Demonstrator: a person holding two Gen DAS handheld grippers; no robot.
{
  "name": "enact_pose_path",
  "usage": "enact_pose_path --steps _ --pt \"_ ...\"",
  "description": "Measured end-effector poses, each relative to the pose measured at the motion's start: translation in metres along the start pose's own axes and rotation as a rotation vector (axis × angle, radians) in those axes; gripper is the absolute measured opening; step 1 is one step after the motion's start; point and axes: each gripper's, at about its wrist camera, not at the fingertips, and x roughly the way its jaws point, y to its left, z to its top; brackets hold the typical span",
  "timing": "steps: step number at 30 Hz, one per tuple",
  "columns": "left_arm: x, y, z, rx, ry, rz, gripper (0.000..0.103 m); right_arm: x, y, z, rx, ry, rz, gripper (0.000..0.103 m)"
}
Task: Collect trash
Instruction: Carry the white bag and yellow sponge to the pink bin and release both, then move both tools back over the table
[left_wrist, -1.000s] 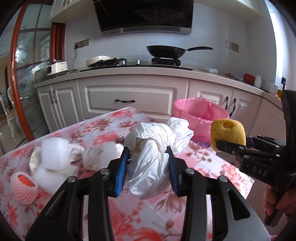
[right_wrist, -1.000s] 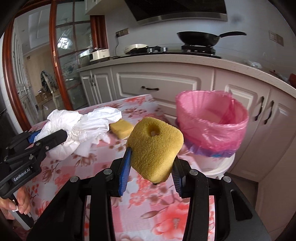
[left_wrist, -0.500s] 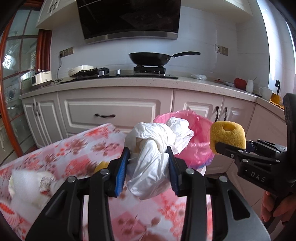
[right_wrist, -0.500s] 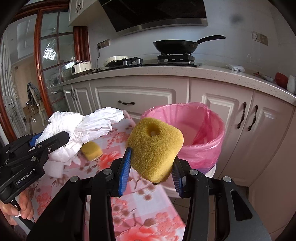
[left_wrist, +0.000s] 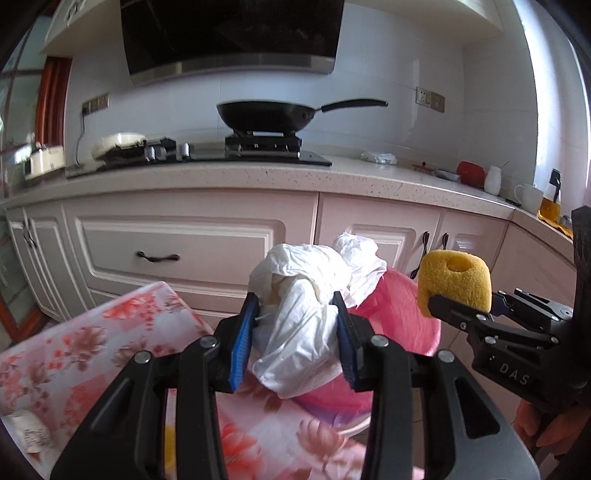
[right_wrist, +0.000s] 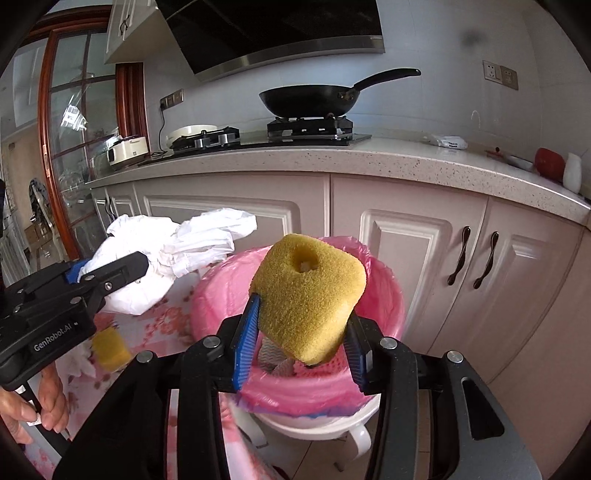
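Swung off floral table (left_wrist: 110, 343) toward pink-lined bin (right_wrist: 384, 295) over last second; bin now directly ahead in both views, so drop looks near.
Left gripper (left_wrist: 295, 332): moderately spread, pinching crumpled white plastic bag (left_wrist: 306, 317) beside bin rim.
Right gripper (right_wrist: 301, 332): jaws just eased slightly wider, pads seemingly still on yellow sponge (right_wrist: 308, 295) above bin mouth.
Second sponge (right_wrist: 110, 349) left on table.

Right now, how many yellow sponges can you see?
2: one sponge held in the right gripper over the pink-lined bin; another sponge lies on the floral table. More may be hidden.
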Motion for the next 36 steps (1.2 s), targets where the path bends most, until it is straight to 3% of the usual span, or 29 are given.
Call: enact_pose_path --steps 3,5,9,16,19,26,36 --pt "0.029 0.002 0.005 -0.033 0.021 -0.012 0.040 0.020 -0.006 0.007 -0.005 0.006 -0.006 0.046" --pt "0.047 0.000 0.008 -0.032 0.021 -0.019 0.042 0.031 -0.012 0.009 -0.002 0.007 -0.014 0.053" --pt "0.080 -0.002 0.008 -0.017 0.033 0.002 0.054 0.055 -0.026 0.006 -0.003 0.045 -0.028 0.060" --pt "0.087 0.004 -0.004 -0.024 0.052 0.003 0.066 0.053 -0.042 -0.002 0.014 0.054 -0.044 0.065" --pt "0.068 0.009 -0.008 -0.054 0.032 0.024 0.073 0.036 -0.041 -0.004 0.032 0.035 -0.046 0.065" --pt "-0.017 0.019 -0.034 -0.072 -0.033 0.132 0.096 -0.015 -0.008 -0.024 0.050 0.001 -0.004 0.065" --pt "-0.148 0.048 -0.103 -0.053 -0.026 0.254 0.098 -0.047 0.085 -0.080 0.047 0.075 0.119 0.069"
